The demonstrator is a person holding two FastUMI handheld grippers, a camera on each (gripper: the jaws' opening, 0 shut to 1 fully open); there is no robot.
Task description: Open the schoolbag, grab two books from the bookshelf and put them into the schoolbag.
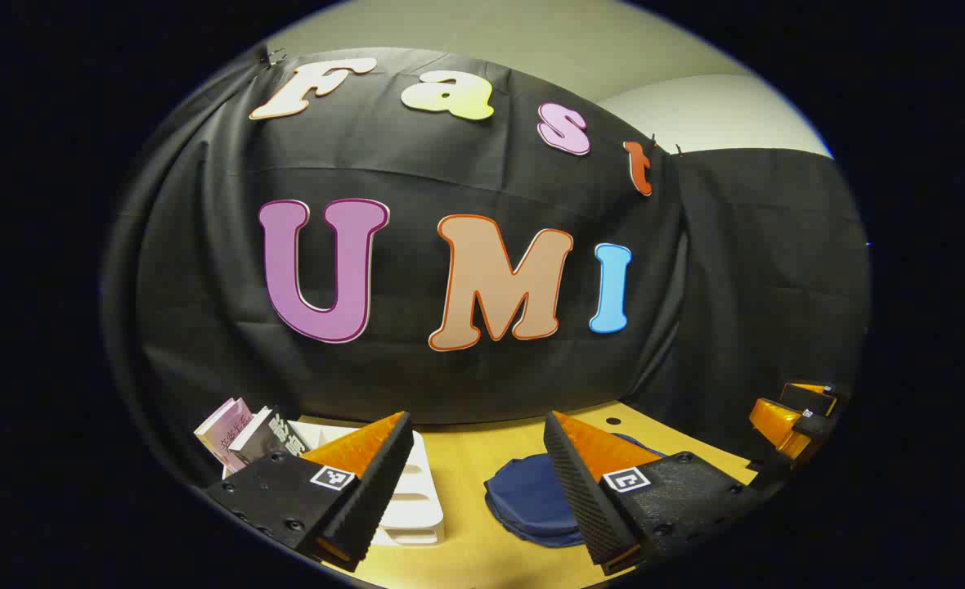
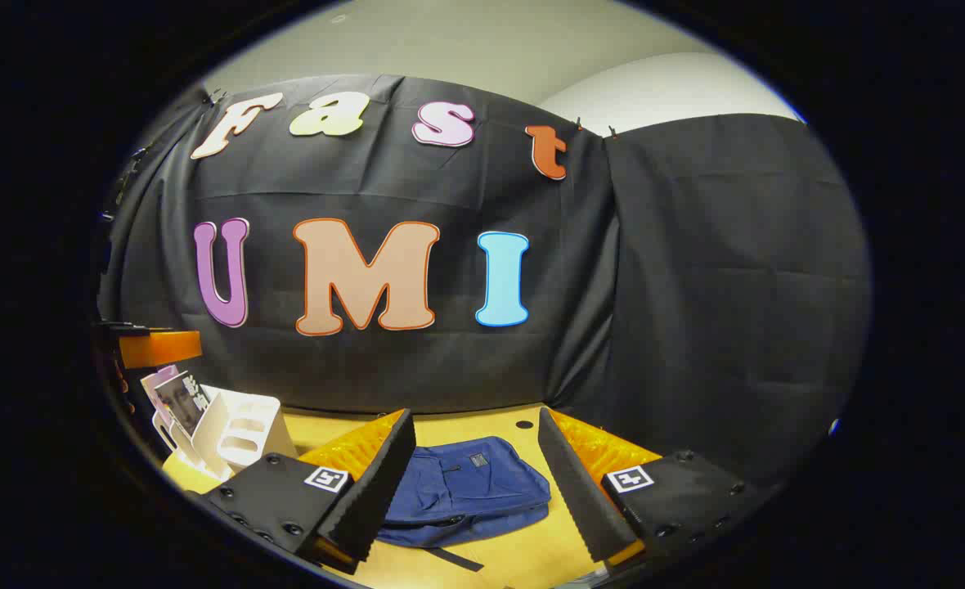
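Schoolbag [image 2: 470, 491]: matt navy cloth. Bookshelf [image 2: 237, 429]: smooth white plastic. Table [image 1: 466, 458]: smooth, light wood finish. Books [image 1: 241, 429]: paper covers. Finger pads [image 1: 568, 478]: ribbed black, backed by glossy orange plastic.

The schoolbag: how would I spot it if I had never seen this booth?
Start at the wooden table in front of the black cloth wall. Near its middle lies the schoolbag, flat. It is soft and dark blue, unlike the stiff white bookshelf with books off to one side.

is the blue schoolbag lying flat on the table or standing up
Lying flat. In the right gripper view the schoolbag rests front panel up on the table, between the open right tongs.
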